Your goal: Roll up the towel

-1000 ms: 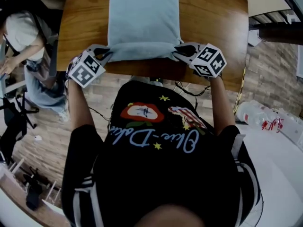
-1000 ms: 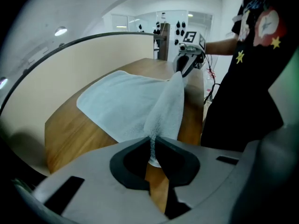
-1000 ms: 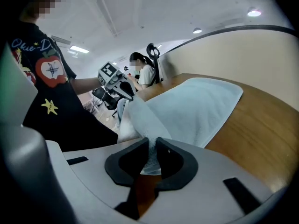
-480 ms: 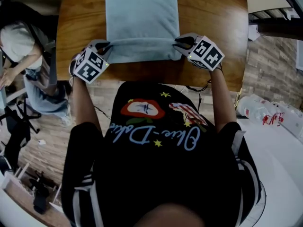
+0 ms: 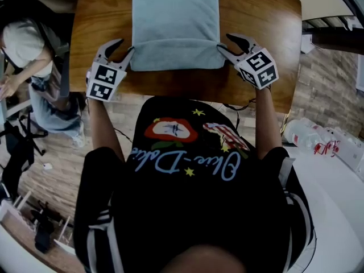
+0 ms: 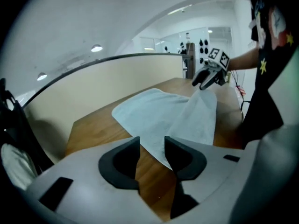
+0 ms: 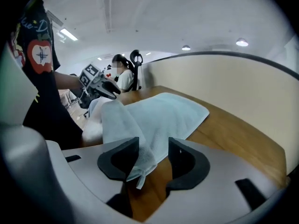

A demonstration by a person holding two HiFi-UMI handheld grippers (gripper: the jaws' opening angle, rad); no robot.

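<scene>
Both claws are standing apart, and I am logging that their jaws have just been opening.

Head view: I am seeing the left claw (image 5: pixel 123 46) and right claw (image 5: pixel 226 42) flanking the near end of the light blue towel (image 5: pixel 175 21). The towel is lying on the wooden worktop (image 5: pixel 259 10), between and ahead of the claws. Its long axis is running straight away from the claws. The thick rolled near edge is lying crosswise, claw to claw.

Left gripper view is adding detail the head view is not giving. A towel corner is reaching the right-hand pad, bare wood is showing in the gap, and nothing is being pressed.

Right gripper view: a loose towel corner is hanging between the pads, against the left-hand one. Only this view is catching a seated person (image 7: pixel 122 76) beyond the left claw.
</scene>
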